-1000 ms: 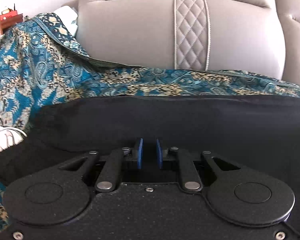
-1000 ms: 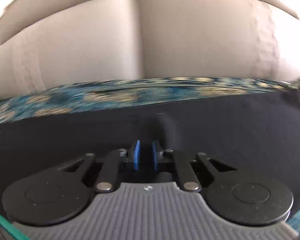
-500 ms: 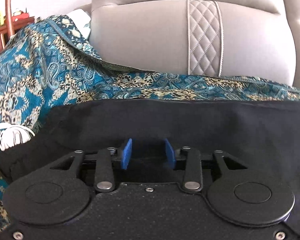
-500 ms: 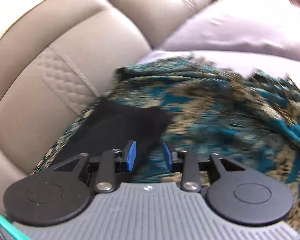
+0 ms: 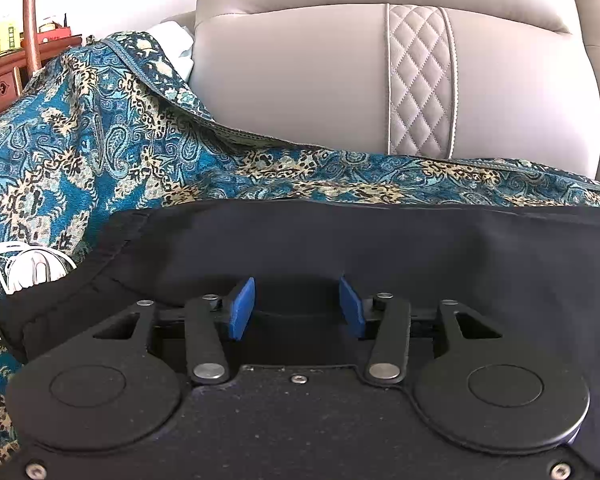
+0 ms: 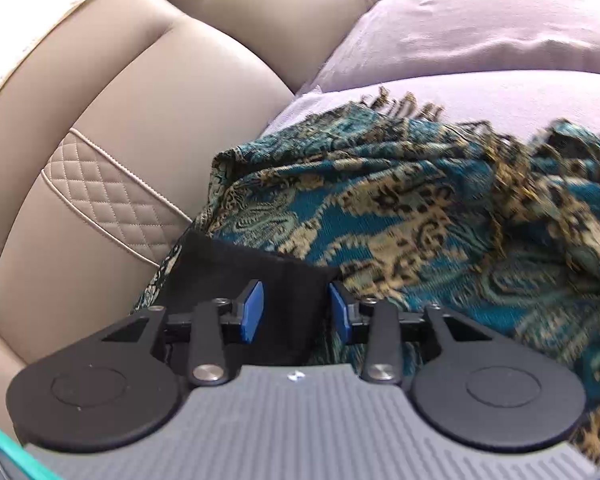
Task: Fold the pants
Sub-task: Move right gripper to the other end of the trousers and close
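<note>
Spreading apart, the jaws of my left gripper [image 5: 296, 306] hang low over the black pants [image 5: 380, 248], blue pads [image 5: 242, 308] clear of the cloth, which lies in the gap between them without being pinched. The pants are laid flat across a teal paisley throw [image 5: 80, 152] covering the sofa seat; their far edge runs parallel to the beige backrest [image 5: 300, 80], with a strip of throw showing between. Near the pants' left end a white cable bundle [image 5: 32, 268] rests on the throw, just beside the dark fabric.

My right gripper [image 6: 296, 312] is opening too. Between its blue pads [image 6: 254, 310] sits the black end of the pants [image 6: 260, 268]; the left pad stands off it, while the right pad is at the cloth's edge and I cannot tell whether it touches. This end lies near the seat's back edge, close under the backrest's quilted stripe [image 6: 108, 196]. Beyond it the throw's fringed edge [image 6: 400, 104] reaches a lilac cushion [image 6: 480, 40].
</note>
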`<action>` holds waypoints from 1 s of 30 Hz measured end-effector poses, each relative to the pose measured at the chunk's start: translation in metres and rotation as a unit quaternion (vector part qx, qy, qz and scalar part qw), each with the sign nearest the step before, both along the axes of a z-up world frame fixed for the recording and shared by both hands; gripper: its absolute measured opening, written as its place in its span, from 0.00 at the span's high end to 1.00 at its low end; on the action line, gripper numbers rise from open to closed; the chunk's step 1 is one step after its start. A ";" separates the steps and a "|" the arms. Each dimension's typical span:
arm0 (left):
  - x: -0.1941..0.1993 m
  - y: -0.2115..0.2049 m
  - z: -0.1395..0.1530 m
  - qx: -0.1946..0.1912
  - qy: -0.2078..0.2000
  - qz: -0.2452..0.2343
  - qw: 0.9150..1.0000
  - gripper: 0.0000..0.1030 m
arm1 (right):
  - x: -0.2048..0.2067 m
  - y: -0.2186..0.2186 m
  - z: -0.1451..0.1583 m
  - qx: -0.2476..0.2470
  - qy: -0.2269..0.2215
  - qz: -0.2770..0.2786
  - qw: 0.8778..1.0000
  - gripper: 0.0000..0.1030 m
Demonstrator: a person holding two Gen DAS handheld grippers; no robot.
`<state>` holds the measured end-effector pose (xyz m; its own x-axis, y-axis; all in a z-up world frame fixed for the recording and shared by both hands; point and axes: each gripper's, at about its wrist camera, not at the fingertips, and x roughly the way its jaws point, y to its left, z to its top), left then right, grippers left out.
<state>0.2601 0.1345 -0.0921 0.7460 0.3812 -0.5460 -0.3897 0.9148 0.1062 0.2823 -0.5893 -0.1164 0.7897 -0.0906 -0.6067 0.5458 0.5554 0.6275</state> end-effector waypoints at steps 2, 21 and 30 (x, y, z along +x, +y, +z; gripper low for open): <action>0.000 0.000 0.000 0.000 -0.001 0.001 1.000 0.54 | 0.006 0.000 -0.001 -0.008 0.002 0.007 1.000 0.48; -0.061 0.020 0.045 -0.094 -0.059 0.050 0.993 0.26 | 0.043 0.066 0.036 -0.198 0.082 0.050 0.975 0.92; -0.126 0.090 0.043 -0.161 -0.027 0.140 0.977 0.48 | -0.006 0.060 0.087 -0.256 0.051 0.012 0.965 0.92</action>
<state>0.1345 0.2242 -0.0496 0.6685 0.3893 -0.6337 -0.6260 0.7546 -0.1969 0.2761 -0.5296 -0.0295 0.7338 -0.3820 -0.5618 0.5737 0.7913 0.2115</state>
